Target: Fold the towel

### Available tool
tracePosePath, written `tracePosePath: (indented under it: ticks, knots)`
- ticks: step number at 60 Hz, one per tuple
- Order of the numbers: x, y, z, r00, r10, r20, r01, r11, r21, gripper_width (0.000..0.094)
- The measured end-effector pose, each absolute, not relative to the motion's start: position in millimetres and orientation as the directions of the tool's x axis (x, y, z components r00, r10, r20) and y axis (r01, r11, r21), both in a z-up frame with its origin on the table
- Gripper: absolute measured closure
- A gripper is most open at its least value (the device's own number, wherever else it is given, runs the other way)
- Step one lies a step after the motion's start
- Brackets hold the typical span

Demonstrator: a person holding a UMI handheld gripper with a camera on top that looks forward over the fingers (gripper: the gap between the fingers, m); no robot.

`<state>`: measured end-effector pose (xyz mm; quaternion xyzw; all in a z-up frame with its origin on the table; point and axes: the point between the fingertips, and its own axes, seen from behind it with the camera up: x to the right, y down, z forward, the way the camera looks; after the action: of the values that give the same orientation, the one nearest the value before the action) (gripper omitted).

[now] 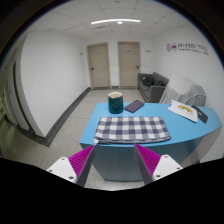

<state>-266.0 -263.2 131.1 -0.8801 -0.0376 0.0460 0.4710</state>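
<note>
The hand-held gripper (116, 160) hovers short of the blue surface (185, 130), fingers spread apart and holding nothing. The checkered towel (132, 128) lies flat just ahead of the fingertips, near the front edge. Beyond it stands a dark green mug (115, 101), with a dark notebook (134, 105) beside it.

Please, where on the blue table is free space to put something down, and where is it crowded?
The blue table is bare left of the checkered towel, below the green mug, and between the towel and the white object at the far right. It is crowded at the back, around the mug and the dark object. The gripper is open, short of the table.
</note>
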Motion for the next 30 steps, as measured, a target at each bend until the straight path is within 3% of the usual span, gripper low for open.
tracePosePath:
  ticks: [20,26,27,29,30]
  knots:
    - [-365,-98,28,0.958,0.286,-0.030,0.152,-0.594,-0.790,0.0212]
    - [-365,-69,5,0.944,0.323,0.065,0.251,-0.578,-0.777,0.0312]
    - [-363,-67,0,0.943,0.325,0.076,0.263,-0.582,-0.770,0.0394]
    - [-361,-66,-10,0.940,0.330,0.081,0.274,-0.595,-0.756,0.0463]
    - [-361,-66,-14,0.940,0.333,0.078,0.276,-0.602,-0.749,0.0454]
